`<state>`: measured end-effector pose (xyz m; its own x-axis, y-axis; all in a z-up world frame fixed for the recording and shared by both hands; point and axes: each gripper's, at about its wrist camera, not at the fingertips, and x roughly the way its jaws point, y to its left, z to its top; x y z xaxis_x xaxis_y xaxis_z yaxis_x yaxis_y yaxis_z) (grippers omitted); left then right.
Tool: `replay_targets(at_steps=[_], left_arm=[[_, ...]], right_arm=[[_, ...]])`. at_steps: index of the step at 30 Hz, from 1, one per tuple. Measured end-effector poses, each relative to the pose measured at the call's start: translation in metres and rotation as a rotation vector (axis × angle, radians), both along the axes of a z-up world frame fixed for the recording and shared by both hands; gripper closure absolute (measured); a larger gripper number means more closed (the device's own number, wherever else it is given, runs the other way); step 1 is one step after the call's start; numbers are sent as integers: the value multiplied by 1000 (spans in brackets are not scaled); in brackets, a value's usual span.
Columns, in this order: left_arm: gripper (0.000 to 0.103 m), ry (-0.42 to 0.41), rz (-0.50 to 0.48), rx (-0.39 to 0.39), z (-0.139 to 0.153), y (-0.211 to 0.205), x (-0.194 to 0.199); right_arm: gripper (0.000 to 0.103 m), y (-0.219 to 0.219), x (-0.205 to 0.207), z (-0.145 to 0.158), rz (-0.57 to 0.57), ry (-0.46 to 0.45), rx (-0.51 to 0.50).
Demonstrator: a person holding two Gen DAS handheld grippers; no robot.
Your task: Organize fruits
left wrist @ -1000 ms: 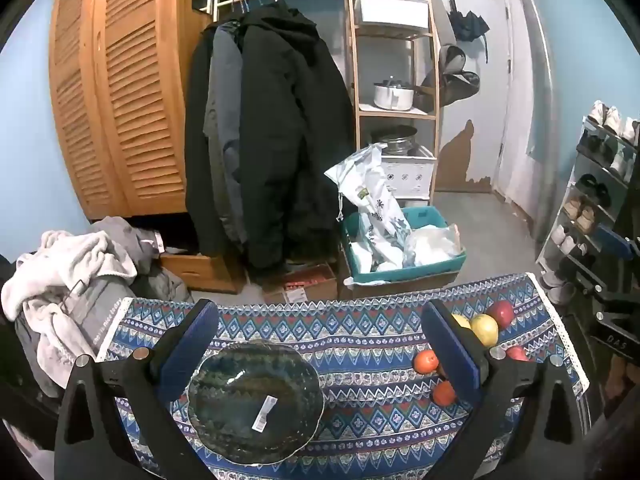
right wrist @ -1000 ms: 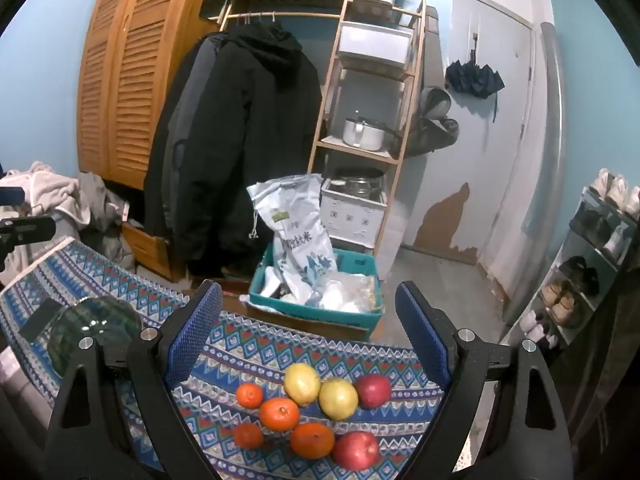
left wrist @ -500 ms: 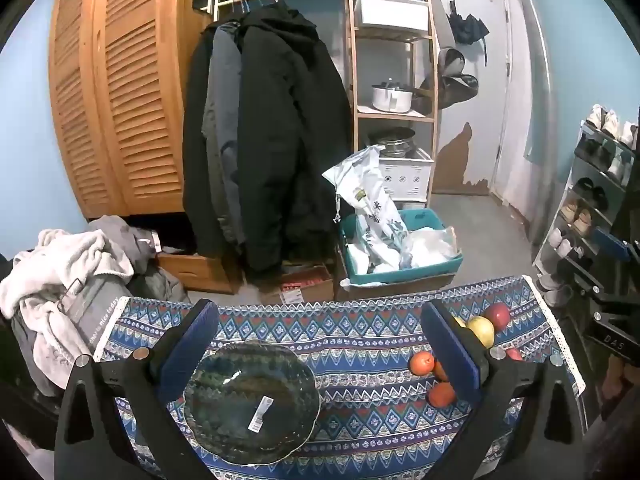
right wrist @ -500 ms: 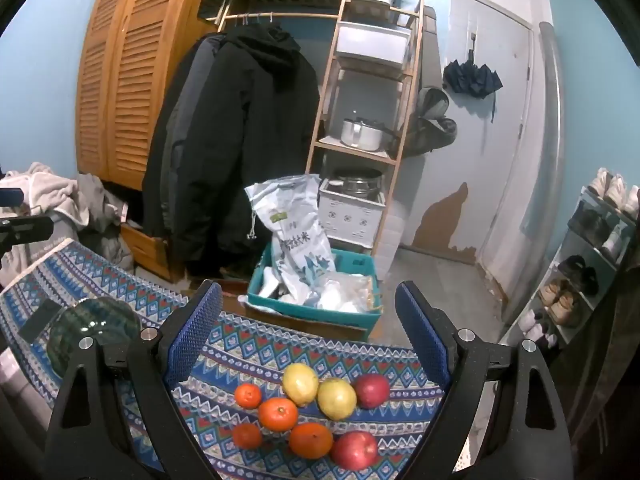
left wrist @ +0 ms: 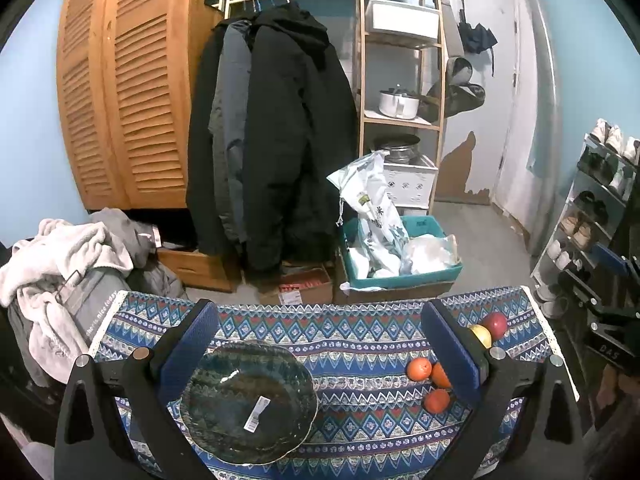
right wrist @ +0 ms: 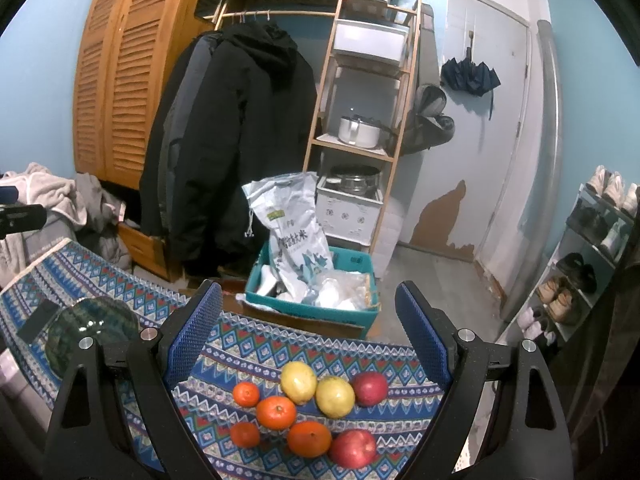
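8 fruits (right wrist: 308,412) are seen clustered in the lower centre of the right wrist frame: 4 oranges (right wrist: 276,412), 2 yellow fruits (right wrist: 335,396) and 2 red apples (right wrist: 353,448), most touching a neighbour. All lie on the patterned cloth of the counter (right wrist: 248,344); none is yet held. The right tongs (right wrist: 308,332) are held wide open above the cluster, nothing between the pads.

In the left wrist frame the same fruits are found at the lower right, partly hidden behind a blue pad. A dark green glass plate (left wrist: 248,404), bearing a white barcode sticker, sits in the lower centre of that frame, well apart from the fruit. The left tongs (left wrist: 320,344) are spread open over the plate, empty.

Judged: sorting has not begun, and the plate is probably the destination.

Risks noted:
- Round fruit packed tightly; a pad lowered between neighbours may nudge them, and rolling toward the counter's far edge is possible.
- Smooth apple skin may slip from the pads.
- The glass plate may slide on the cloth if struck.
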<state>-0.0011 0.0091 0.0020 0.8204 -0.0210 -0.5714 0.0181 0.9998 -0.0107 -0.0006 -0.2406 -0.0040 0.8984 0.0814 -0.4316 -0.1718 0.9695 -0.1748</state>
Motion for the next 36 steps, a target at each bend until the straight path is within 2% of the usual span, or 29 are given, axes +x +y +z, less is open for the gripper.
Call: replay_targets(at_steps=[36], left_arm=[[1, 3, -15, -2, -1, -3, 0]], right_arm=[[16, -3, 0, -6, -5, 14, 16]])
